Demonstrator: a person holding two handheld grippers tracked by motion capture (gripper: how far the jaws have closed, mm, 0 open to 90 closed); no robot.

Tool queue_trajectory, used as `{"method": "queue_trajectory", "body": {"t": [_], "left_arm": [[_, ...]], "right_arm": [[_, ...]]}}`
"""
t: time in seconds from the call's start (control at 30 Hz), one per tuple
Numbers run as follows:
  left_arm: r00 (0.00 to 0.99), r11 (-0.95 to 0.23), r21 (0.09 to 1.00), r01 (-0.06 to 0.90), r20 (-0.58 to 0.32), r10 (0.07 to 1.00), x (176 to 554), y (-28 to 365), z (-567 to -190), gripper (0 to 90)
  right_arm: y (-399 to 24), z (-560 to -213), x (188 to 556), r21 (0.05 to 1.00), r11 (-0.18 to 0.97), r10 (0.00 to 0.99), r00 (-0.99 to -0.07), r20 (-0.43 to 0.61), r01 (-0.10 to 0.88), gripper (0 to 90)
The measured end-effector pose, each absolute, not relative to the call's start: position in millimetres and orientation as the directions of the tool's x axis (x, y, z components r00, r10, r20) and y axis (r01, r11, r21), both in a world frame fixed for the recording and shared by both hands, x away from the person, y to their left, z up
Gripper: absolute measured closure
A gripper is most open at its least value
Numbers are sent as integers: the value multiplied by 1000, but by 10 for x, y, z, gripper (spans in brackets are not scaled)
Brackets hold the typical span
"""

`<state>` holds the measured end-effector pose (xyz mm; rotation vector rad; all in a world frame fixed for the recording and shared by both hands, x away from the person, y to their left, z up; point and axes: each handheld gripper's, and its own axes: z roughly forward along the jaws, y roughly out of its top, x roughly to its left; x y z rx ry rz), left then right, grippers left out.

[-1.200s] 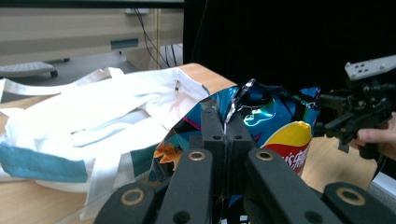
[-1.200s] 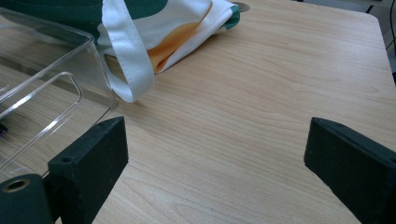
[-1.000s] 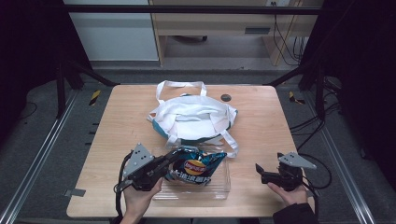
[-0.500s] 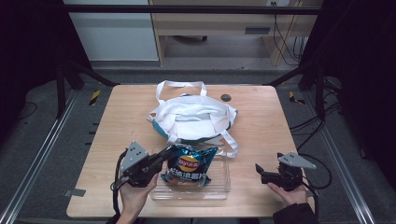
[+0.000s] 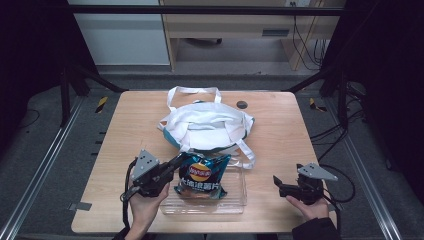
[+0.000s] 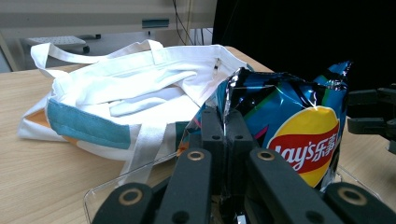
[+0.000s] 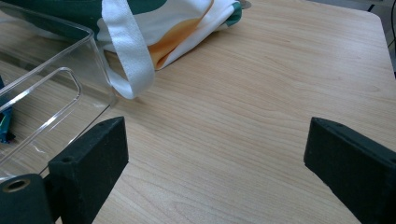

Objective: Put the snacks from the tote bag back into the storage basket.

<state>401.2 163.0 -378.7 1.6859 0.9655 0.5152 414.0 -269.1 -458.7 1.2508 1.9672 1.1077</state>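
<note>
Left tongs (image 5: pixel 176 164): clenched on chip bag (image 5: pixel 201 175) edge, bag upright over clear tray (image 5: pixel 235 199). Tote bag (image 5: pixel 207 125): just beyond, nearer left hand. Right tongs (image 5: pixel 278 184): released, well apart.

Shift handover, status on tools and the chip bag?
Left tool shut on chip bag, bag above clear tray. Right tool open, idle. Tote bag behind tray.
</note>
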Motion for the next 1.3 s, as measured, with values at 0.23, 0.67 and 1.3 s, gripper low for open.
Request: {"method": "queue_trajectory", "body": {"t": [0.23, 0.67, 1.3], "left_arm": [[574, -85, 933, 351, -142, 807, 4065, 1627, -3792, 887], [561, -93, 935, 344, -125, 818, 4179, 1583, -3818, 881], [541, -85, 929, 360, -133, 831, 4394, 1513, -3855, 877]], "right_arm": [[-2692, -4588, 4142, 861, 227, 911, -413, -22, 455, 67], [-2694, -4591, 4147, 860, 227, 911, -411, -21, 457, 67], [-2692, -4601, 4155, 857, 228, 912, -410, -22, 463, 67]]}}
